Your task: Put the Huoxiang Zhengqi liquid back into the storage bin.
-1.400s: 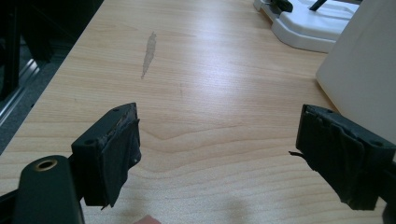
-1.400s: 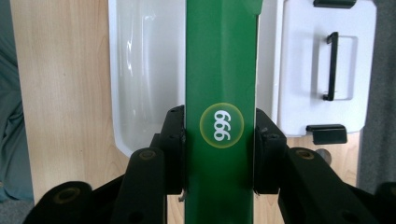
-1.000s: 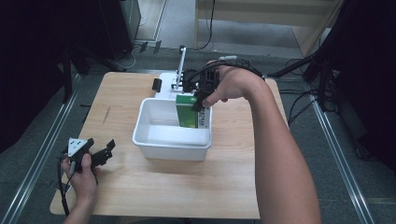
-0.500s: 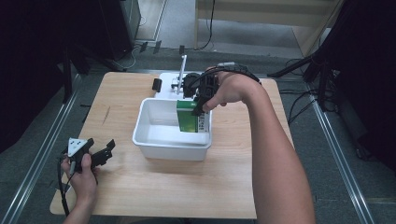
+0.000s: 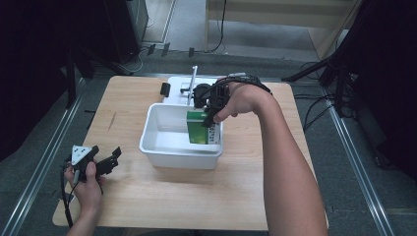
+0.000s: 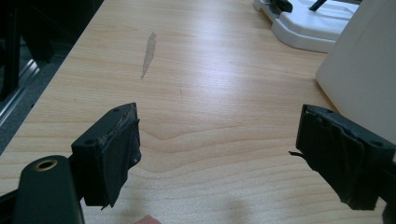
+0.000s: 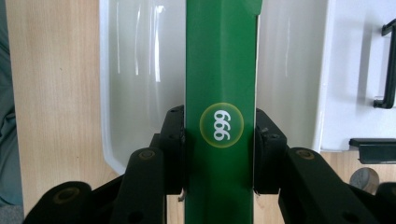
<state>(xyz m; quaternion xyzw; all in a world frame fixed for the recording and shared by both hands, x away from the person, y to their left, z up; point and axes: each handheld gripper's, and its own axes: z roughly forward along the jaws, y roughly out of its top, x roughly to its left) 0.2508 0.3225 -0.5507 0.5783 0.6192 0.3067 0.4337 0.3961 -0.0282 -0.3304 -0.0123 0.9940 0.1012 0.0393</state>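
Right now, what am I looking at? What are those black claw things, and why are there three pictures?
A person sits at a wooden table and holds a gripper in each hand, a tool with two black jaws that squeeze things. One picture comes from a camera high above the table. The other two come from small cameras riding on the grippers, looking along their jaws.

The right gripper is squeezing a green box with "999" on it, held upright in a white tub. The left gripper sits near the table's edge with its jaws wide open and nothing between them. Behind the tub lies a white tray with some dark parts too small to make out.
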